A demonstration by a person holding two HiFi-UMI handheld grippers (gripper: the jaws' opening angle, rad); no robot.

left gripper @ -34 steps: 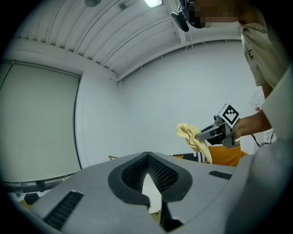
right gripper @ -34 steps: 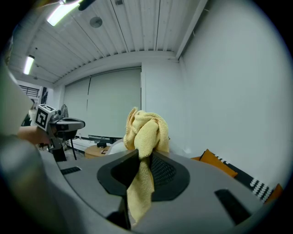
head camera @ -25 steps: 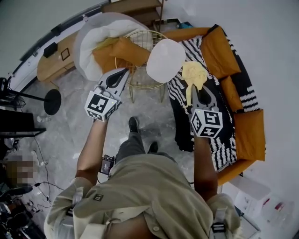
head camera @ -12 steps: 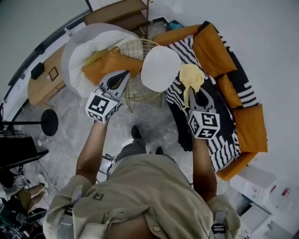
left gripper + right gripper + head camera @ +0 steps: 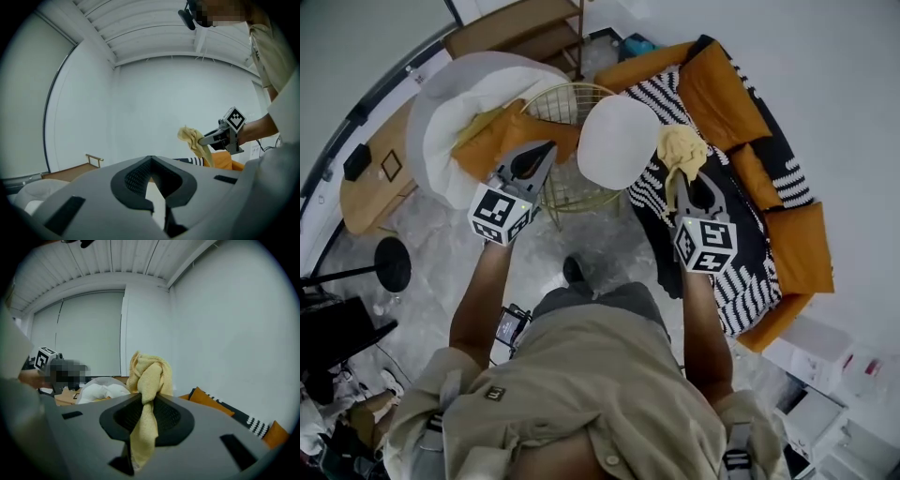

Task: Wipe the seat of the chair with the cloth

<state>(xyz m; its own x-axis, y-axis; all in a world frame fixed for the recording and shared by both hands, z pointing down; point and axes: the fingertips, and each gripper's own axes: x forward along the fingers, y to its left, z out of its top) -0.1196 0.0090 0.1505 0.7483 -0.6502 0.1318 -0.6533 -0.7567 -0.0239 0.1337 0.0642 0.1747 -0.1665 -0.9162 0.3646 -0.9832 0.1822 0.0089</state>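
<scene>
While the right gripper (image 5: pixel 682 178) is clamped down on the crumpled pale-yellow cloth (image 5: pixel 680 150), the left gripper (image 5: pixel 544 150) has its jaws pulled together with nothing in them. You can see that pretty clearly in the left gripper view, where the tips (image 5: pixel 150 158) meet and there's just wall behind them.

In the right gripper view the cloth (image 5: pixel 147 373) is bunched into a knotty lump sticking out past the jaw tips, and a longer tail of it hangs back down between the jaws toward the camera. So it's up in the air, not lying on anything. From the left gripper view you get a side look at the same thing: the cloth (image 5: pixel 192 140) flopping off the end of the right gripper (image 5: pixel 202 139).

From the head view, the cloth sits just beside the right edge of the round white seat of the chair (image 5: pixel 617 141). I can't tell if it's actually touching it. A gold wire frame (image 5: pixel 565 103) shows on the left side of the seat, and the left gripper's tips point at that frame.

On the right is an orange sofa (image 5: pixel 797 253) with a black-and-white patterned throw (image 5: pixel 741 281) over it. On the left there's a big white puffy cushion (image 5: pixel 441 112) with an orange pillow (image 5: pixel 502 136) lying on it.
</scene>
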